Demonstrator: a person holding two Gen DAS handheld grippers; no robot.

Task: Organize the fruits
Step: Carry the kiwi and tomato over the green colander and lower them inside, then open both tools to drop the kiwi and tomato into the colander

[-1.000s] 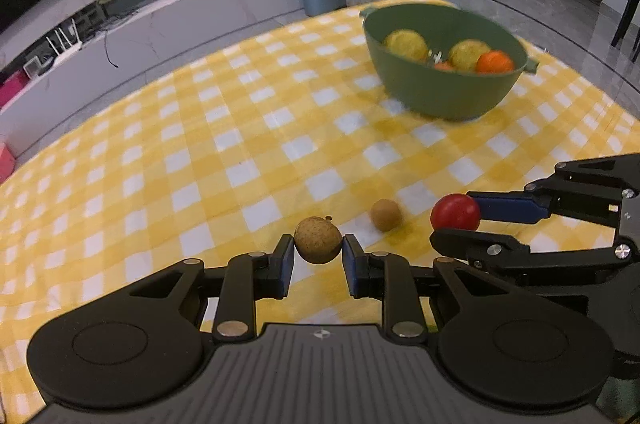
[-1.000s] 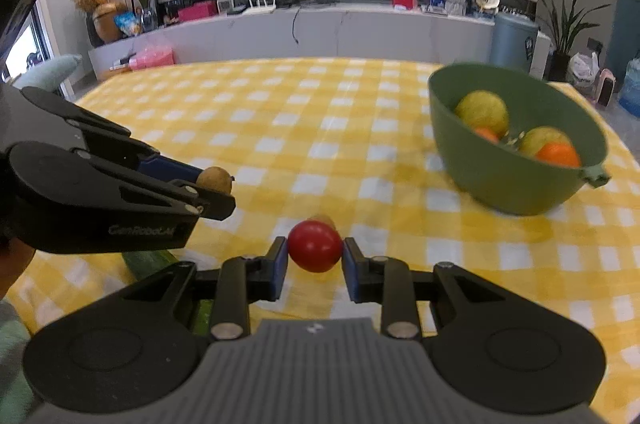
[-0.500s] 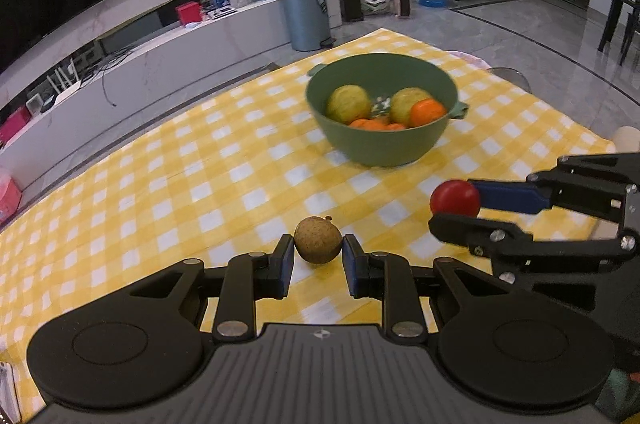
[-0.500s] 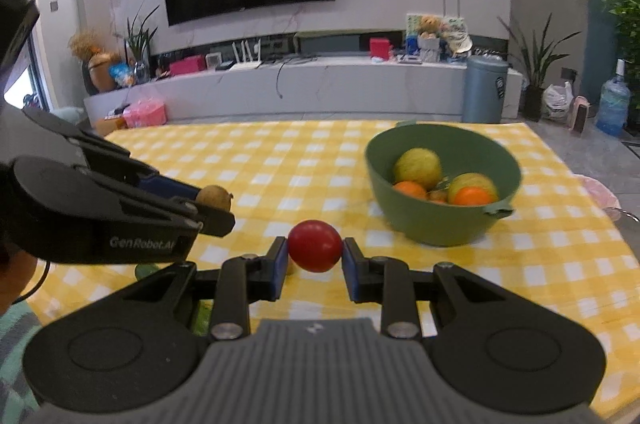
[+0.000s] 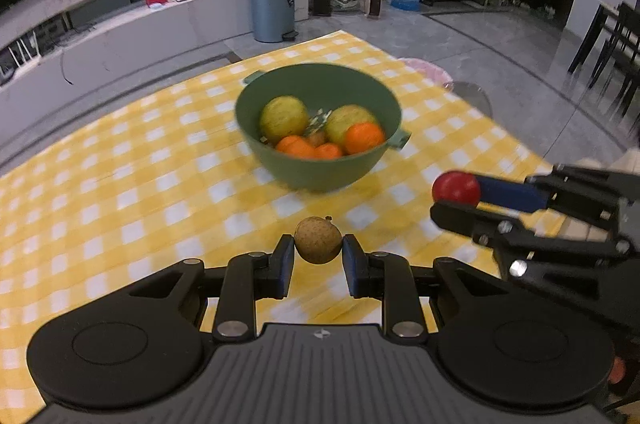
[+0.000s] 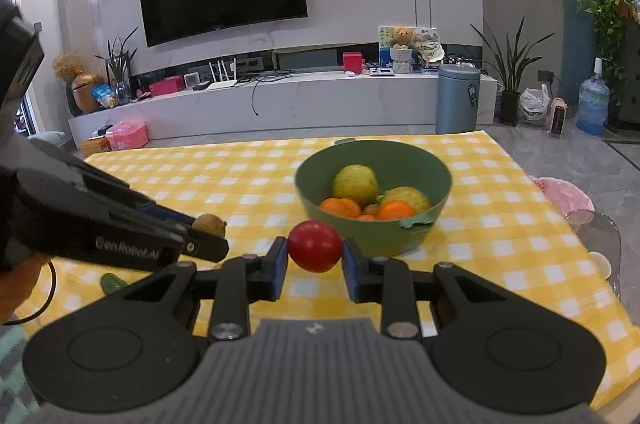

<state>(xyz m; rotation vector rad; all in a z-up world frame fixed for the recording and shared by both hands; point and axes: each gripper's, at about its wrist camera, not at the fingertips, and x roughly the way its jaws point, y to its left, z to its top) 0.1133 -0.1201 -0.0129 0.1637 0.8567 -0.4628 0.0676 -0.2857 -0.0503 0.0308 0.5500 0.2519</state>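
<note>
Between us and the round green plastic bowl [image 6: 436, 180] the tabletop with the yellow and white checked cloth [image 5: 132, 192] lies bare, so there is free room to pass. The bowl holds yellow-green and orange fruits [image 5: 284, 118], which leave little room inside. To the left of the bowl the cloth is wide and free. A small dark green thing [image 6: 111, 283] lies on the cloth at the near left edge, under the left gripper [image 6: 208, 230].

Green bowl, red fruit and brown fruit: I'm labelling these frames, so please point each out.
green bowl [image 6: 438, 170], right wrist view, on its far inner wall.
red fruit [image 6: 315, 245], right wrist view, on its front face.
brown fruit [image 5: 318, 240], left wrist view, on its front face.
</note>
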